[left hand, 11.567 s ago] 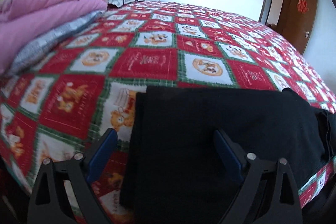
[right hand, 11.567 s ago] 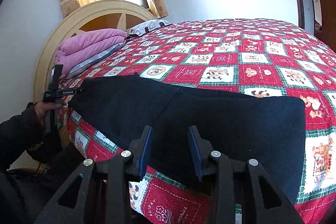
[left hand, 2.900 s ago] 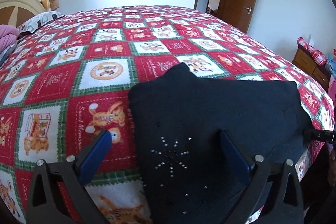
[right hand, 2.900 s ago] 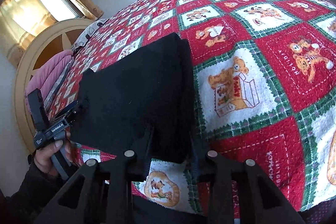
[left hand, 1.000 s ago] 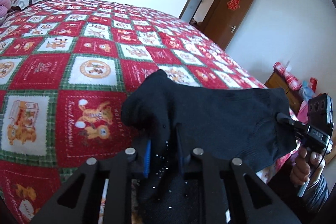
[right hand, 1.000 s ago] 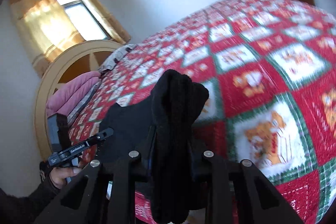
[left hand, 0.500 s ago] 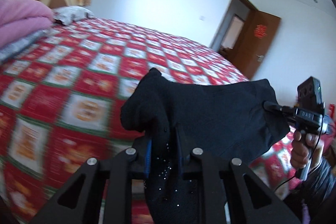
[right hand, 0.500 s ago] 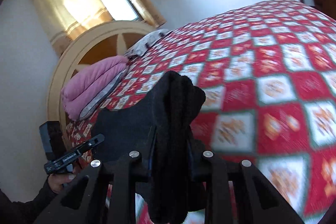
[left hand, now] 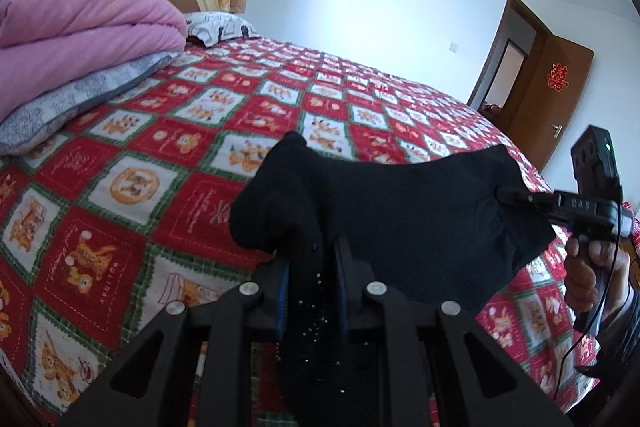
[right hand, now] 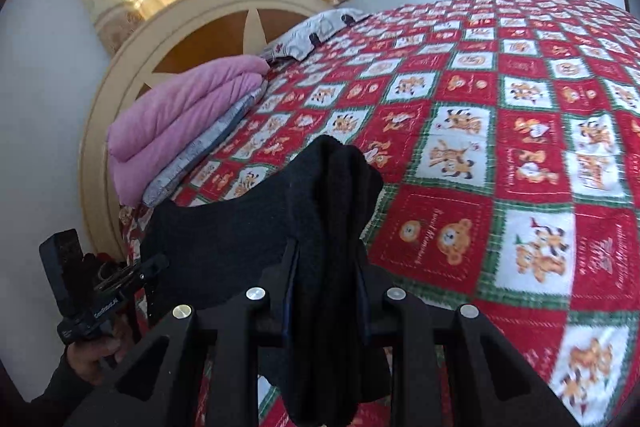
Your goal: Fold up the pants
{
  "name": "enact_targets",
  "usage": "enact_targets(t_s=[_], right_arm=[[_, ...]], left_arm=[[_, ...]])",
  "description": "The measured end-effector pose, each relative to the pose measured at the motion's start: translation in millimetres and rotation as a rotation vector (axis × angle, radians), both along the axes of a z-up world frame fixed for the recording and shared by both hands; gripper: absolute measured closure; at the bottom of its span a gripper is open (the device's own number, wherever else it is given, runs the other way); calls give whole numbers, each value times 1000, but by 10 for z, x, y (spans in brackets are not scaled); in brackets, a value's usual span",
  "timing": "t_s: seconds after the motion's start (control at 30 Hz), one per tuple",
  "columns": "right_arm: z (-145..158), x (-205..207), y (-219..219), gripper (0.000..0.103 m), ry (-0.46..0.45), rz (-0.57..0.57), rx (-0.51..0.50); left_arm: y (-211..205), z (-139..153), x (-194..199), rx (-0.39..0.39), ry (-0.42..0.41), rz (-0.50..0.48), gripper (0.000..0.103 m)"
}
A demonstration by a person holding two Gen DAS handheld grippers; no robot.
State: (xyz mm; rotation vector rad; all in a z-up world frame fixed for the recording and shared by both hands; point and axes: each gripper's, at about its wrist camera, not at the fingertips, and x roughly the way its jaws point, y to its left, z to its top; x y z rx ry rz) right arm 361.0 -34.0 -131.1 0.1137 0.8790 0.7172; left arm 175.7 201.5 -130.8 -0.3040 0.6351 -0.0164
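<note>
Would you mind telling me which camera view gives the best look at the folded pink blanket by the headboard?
The right wrist view shows the pink blanket best: the whole folded stack appears, lying on a grey patterned pillow before the headboard. The left wrist view shows it larger but cut off at the picture's left edge.

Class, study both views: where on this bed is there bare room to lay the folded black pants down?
Free: the quilt from the pants to its far edge. Crowded: the headboard end, with pink blanket and pillow.
</note>
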Motion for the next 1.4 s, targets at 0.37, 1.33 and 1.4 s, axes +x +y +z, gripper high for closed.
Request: enact_targets(t_s=[0.37,1.33,1.4], right_arm=[[-314,236,24,78,87,-30,-43],[-589,369,-139,46,135,-129,-89],[-578,358,-123,36,115,-142,-118]], left_arm=[[18,-188,34,37,28,-5,80],[144,-375,74,100,105,66,13],[164,-387,66,104,113,77,10]])
